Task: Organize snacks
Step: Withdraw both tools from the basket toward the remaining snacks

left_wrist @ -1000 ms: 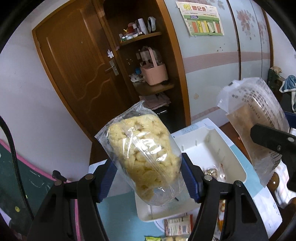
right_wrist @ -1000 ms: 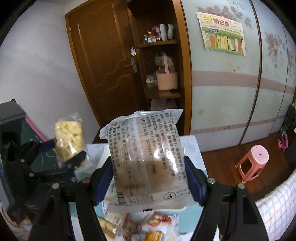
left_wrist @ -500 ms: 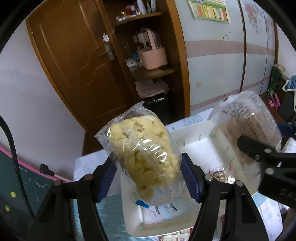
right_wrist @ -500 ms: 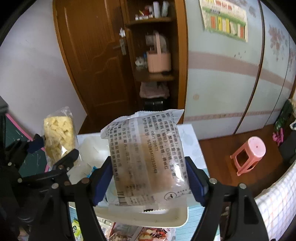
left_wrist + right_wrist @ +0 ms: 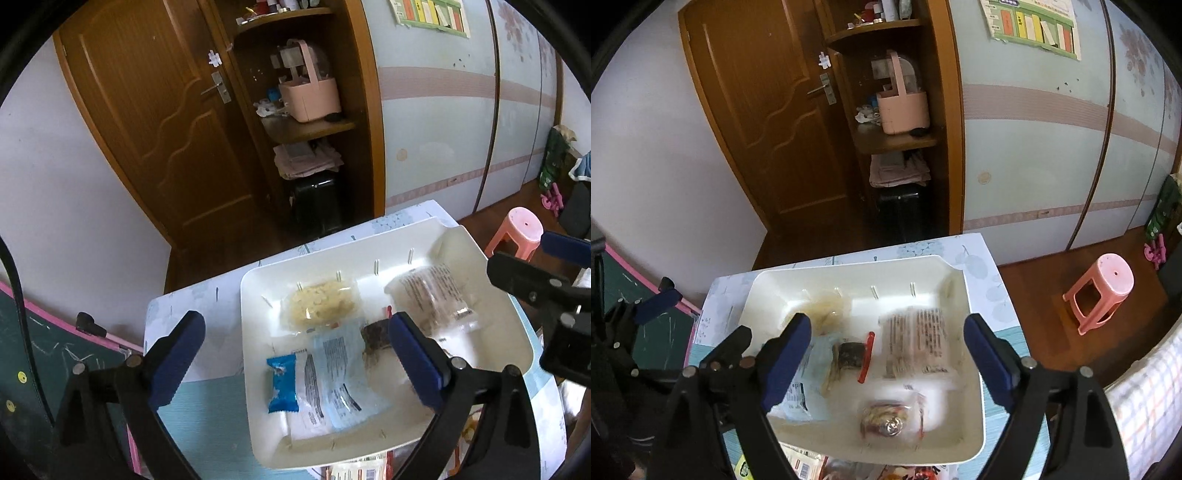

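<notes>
A white tray sits on the table; it also shows in the right wrist view. In it lie a clear bag of yellow puffed snack, a printed clear packet, blurred in the right wrist view, a blue wrapper, a light-blue packet and a dark snack. My left gripper is open and empty above the tray's left part. My right gripper is open and empty above the tray.
More snack packets lie on the table in front of the tray. A pink stool stands on the floor to the right. A dark board with a pink edge is at the left. A wooden door and shelf stand behind.
Both grippers have opened and let go. The yellow snack bag and the printed packet have dropped into the tray. Both views have tilted down toward the tray.
</notes>
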The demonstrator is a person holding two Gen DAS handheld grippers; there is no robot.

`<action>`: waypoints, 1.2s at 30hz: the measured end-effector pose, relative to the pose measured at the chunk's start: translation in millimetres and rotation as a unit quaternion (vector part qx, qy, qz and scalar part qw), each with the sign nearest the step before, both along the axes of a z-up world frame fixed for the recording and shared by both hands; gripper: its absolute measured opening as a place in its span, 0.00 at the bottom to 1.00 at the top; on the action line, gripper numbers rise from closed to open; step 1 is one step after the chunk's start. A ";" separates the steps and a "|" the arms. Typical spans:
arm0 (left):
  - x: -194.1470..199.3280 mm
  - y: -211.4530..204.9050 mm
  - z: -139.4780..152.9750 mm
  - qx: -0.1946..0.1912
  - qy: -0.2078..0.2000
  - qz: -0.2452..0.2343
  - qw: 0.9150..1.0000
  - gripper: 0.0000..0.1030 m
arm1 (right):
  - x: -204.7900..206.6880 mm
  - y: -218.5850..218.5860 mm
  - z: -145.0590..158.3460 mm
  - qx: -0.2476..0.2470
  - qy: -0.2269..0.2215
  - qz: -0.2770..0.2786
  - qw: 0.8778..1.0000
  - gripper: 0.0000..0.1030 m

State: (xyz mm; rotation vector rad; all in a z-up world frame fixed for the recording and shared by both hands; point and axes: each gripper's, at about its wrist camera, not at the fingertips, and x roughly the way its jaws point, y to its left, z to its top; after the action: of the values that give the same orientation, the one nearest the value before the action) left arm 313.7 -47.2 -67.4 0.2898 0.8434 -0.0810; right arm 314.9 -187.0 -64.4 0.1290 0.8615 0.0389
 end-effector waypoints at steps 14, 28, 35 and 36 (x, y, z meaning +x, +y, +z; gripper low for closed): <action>-62.5 15.1 35.3 0.005 -0.022 -0.007 1.000 0.96 | -53.1 20.5 27.5 -0.028 -0.009 0.024 0.999 0.83; -120.4 26.0 59.1 -0.001 -0.031 -0.012 0.999 0.96 | -113.4 31.8 58.5 -0.037 -0.033 0.041 0.998 0.83; -164.8 39.1 58.0 -0.027 -0.022 -0.023 0.999 0.96 | -161.5 36.1 54.7 -0.054 -0.036 0.069 0.995 0.83; -170.8 41.2 56.0 -0.032 -0.020 -0.024 0.999 0.96 | -167.7 36.4 52.6 -0.056 -0.035 0.072 0.995 0.83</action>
State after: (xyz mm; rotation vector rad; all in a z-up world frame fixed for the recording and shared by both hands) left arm 142.8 -6.0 -11.4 0.2510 0.7928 -0.1462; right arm 147.2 -150.6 -11.8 -0.0404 0.7992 0.1287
